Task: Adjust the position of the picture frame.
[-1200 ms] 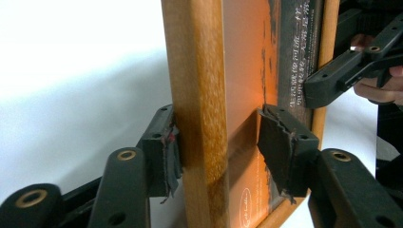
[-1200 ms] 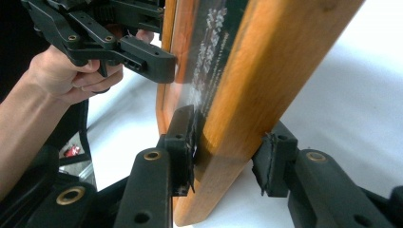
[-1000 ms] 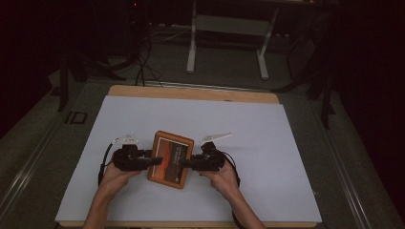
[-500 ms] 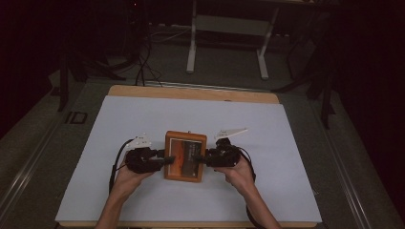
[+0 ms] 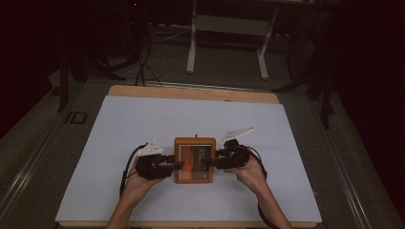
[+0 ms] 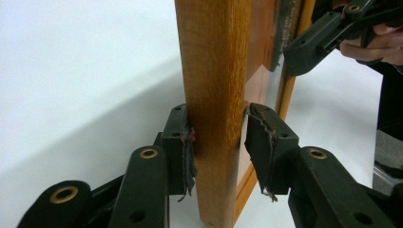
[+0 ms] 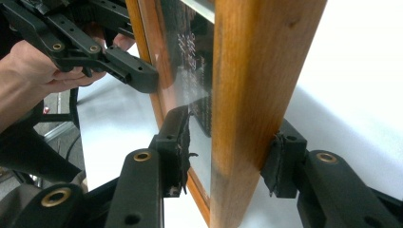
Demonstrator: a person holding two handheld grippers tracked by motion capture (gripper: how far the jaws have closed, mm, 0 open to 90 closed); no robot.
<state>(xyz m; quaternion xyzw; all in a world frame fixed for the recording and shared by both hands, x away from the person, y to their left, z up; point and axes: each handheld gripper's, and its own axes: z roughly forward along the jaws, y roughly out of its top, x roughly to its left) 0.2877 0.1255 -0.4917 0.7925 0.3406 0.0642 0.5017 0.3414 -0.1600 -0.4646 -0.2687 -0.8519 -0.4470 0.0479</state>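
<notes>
- While the wooden picture frame (image 5: 194,160) sits near the front middle of the white table top (image 5: 143,119), lots of bare white room lies behind it and out to both sides.
- Past the white sheet, a strip of wooden table edge (image 5: 191,92) runs along the far side, and the dark floor with a metal stand (image 5: 227,43) is well beyond that.
- At the near edge, the person's two forearms come in, one on each side of the frame.
- From the left, the left gripper (image 5: 175,165) reaches to the frame's left side. In the left gripper view, the frame's wooden edge (image 6: 216,95) stands between the two black jaws. One pad (image 6: 183,152) touches the wood, and the other pad (image 6: 263,142) sits right at the wood too. These jaws have just been closing, and they are clamped on the frame.
- From the right, the right gripper (image 5: 211,162) reaches to the frame's right side. In the right gripper view, the wooden edge (image 7: 252,95) is between its jaws. The far pad (image 7: 280,161) touches the wood, but the near pad (image 7: 178,142) stands a bit off the glass. These jaws have just been opening, and they are apart.
- Inside the frame, under the glass, is a dark picture with small pale writing (image 7: 190,52).
</notes>
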